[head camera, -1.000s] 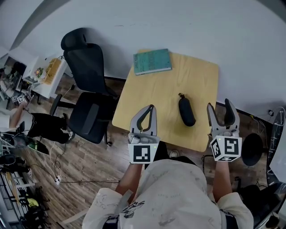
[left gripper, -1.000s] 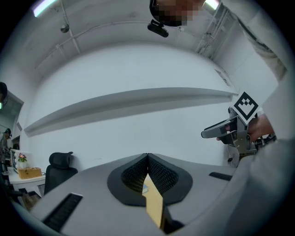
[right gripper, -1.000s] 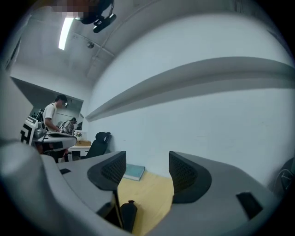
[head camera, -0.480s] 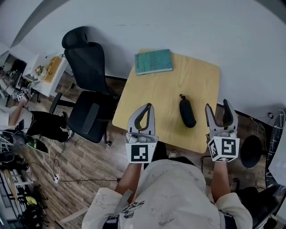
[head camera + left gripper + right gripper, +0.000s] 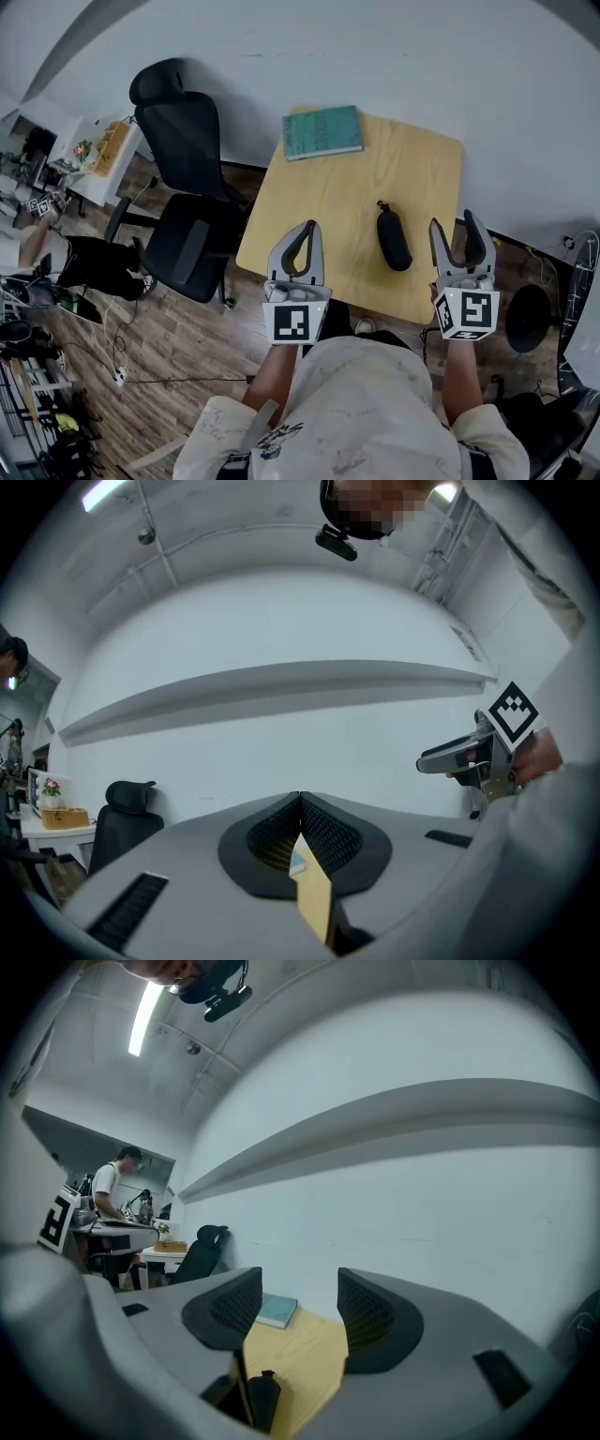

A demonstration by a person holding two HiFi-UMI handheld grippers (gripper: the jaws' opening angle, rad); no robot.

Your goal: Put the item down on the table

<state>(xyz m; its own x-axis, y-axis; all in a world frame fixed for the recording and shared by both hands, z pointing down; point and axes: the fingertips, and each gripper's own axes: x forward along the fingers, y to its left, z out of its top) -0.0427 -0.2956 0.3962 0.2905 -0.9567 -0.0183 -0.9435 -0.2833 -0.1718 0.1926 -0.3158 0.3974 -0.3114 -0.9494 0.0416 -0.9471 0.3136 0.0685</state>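
One black case on the table, just left of the right gripper, fingers spread, closing, nothing between, left gripper fingers pressed together, teal book well beyond.

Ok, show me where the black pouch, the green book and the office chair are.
black pouch (image 5: pixel 394 240), head view, middle of its body.
green book (image 5: pixel 322 132), head view, centre of its cover.
office chair (image 5: pixel 187 246), head view, on the seat cushion.

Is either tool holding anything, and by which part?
Nothing held. Left tool shut, empty; right tool closing, nothing between its jaws; black case lies on the table.
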